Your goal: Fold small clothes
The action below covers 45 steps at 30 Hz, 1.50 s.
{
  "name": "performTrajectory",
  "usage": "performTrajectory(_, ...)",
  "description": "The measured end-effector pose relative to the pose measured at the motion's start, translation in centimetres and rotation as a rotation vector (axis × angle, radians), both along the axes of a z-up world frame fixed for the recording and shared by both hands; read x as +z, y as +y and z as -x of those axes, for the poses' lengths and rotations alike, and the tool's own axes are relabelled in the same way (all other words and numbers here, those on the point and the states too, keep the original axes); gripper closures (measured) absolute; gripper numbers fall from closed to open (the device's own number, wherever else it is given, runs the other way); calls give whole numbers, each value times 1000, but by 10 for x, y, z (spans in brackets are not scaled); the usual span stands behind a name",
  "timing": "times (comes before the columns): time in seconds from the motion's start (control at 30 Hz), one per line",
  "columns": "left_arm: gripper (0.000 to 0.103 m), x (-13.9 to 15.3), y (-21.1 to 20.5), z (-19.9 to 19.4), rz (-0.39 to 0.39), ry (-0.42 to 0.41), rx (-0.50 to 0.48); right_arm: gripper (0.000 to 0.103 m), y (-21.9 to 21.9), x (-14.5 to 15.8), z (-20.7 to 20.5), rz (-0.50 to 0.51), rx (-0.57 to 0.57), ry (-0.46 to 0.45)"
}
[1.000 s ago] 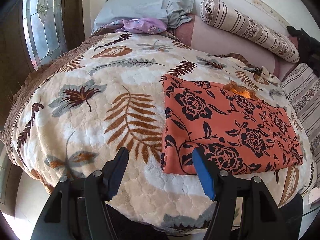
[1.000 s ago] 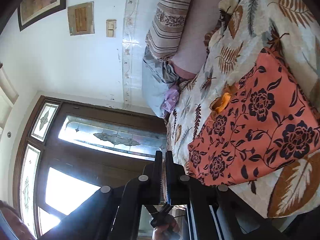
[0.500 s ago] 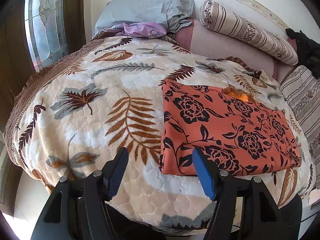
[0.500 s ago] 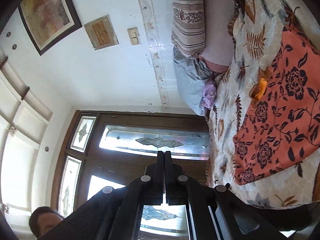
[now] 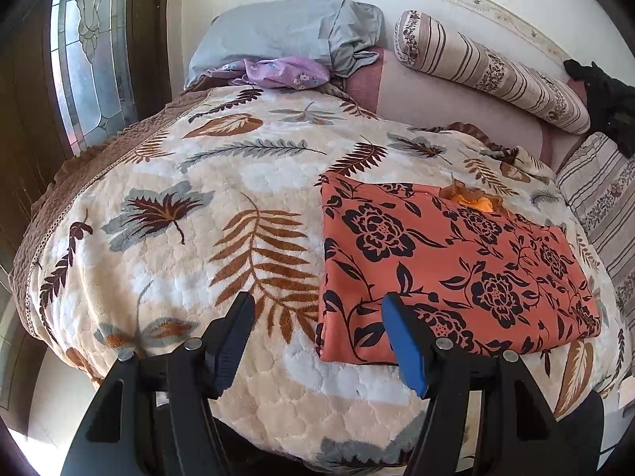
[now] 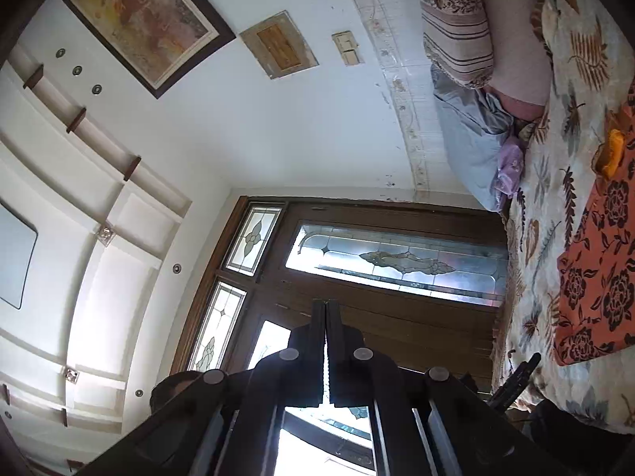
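Observation:
A folded orange garment with black flowers [image 5: 448,269] lies flat on the leaf-patterned blanket [image 5: 198,214], right of centre. A bit of orange lining [image 5: 474,200] shows at its far edge. My left gripper [image 5: 317,313] is open and empty, hovering just short of the garment's near left corner. My right gripper [image 6: 325,313] is shut and empty, tilted sideways, pointing at the stained-glass door, away from the bed. The garment also shows at the right edge of the right wrist view [image 6: 599,277].
A grey pillow [image 5: 285,31] with a purple cloth [image 5: 285,73] lies at the head of the bed. A striped bolster [image 5: 488,71] and striped cushion [image 5: 603,206] lie at the right. A stained-glass door [image 5: 87,59] stands left of the bed.
My left gripper has drawn back slightly from the garment. My right gripper has swung away from the bed toward the wall and door, staying shut.

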<state>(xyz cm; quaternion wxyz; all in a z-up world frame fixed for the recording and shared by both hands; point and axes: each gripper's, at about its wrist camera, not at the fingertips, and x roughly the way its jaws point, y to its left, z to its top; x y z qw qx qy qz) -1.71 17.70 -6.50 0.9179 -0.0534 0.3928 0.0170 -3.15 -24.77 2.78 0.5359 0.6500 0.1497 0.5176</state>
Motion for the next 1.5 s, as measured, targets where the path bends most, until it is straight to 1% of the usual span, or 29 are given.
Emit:
performTrajectory(0.13,36,-1,1,0,0,-3,4,102,4,3,0,-5,8,-41)
performTrajectory(0.2,36,-1,1,-1,-4,-6,5,102,7,2,0,16,-1,-37)
performTrajectory(0.23,36,-1,2,-1,-8,-6,5,102,7,0,0,35,-12,-30)
performTrajectory(0.3,36,-1,3,-2,-12,-7,6,102,9,-2,-1,120,-32,-11)
performTrajectory(0.33,36,-1,3,-2,-13,-7,4,102,9,-2,0,224,-57,1)
performTrajectory(0.37,36,0,3,-3,-13,-1,2,101,8,-2,1,358,-105,40)
performTrajectory(0.4,36,-1,3,-4,-11,9,0,98,7,-4,2,515,-163,102)
performTrajectory(0.43,35,-2,3,-5,-8,19,0,98,7,-7,3,660,-204,155)
performTrajectory(0.5,32,-4,3,-6,2,44,2,98,10,-16,5,977,-285,236)
performTrajectory(0.57,31,-9,3,-5,36,66,-2,98,12,-40,4,1336,-344,357)
performTrajectory(0.6,31,-12,3,-5,55,85,-9,98,9,-56,3,1439,-353,404)
performTrajectory(0.63,31,-16,2,-6,68,105,-16,98,3,-77,3,1482,-330,468)
performTrajectory(0.67,31,-20,0,-6,72,124,-19,98,-8,-101,4,1438,-275,543)
performTrajectory(0.7,31,-22,-2,-5,72,135,-22,98,-21,-120,8,1370,-243,611)
performTrajectory(0.73,31,-23,-3,-4,72,139,-28,98,-31,-134,14,1324,-239,671)
performTrajectory(0.8,31,-24,-6,-1,70,145,-37,98,-42,-142,21,1272,-257,700)
performTrajectory(0.83,31,-24,-8,-1,71,148,-41,98,-50,-142,26,1213,-262,708)
performTrajectory(0.87,31,-24,-9,-1,72,150,-44,98,-56,-143,29,1131,-261,712)
performTrajectory(0.93,31,-21,-12,0,74,145,-51,97,-67,-142,30,955,-260,682)
performTrajectory(0.97,31,-19,-13,0,73,140,-54,91,-70,-140,30,892,-275,673)
performTrajectory(1.0,31,-18,-14,0,70,134,-58,49,-71,-138,29,847,-293,659)
performTrajectory(1.03,31,-16,-16,1,67,129,-62,0,-73,-136,28,797,-303,645)
performTrajectory(1.07,31,-15,-17,2,66,127,-67,0,-73,-133,28,739,-327,629)
performTrajectory(1.13,31,-13,-18,3,56,122,-74,0,-71,-132,23,593,-303,581)
performTrajectory(1.17,31,-12,-18,3,52,119,-75,0,-70,-133,21,557,-300,578)
performTrajectory(1.27,31,-10,-17,5,56,110,-74,0,-65,-132,15,572,-296,582)
performTrajectory(1.37,31,-8,-15,7,60,103,-71,0,-69,-142,18,579,-284,611)
performTrajectory(1.47,31,-10,-14,7,65,107,-69,0,-75,-156,25,510,-252,626)
performTrajectory(1.5,31,-11,-14,6,65,110,-70,0,-78,-155,30,489,-247,623)
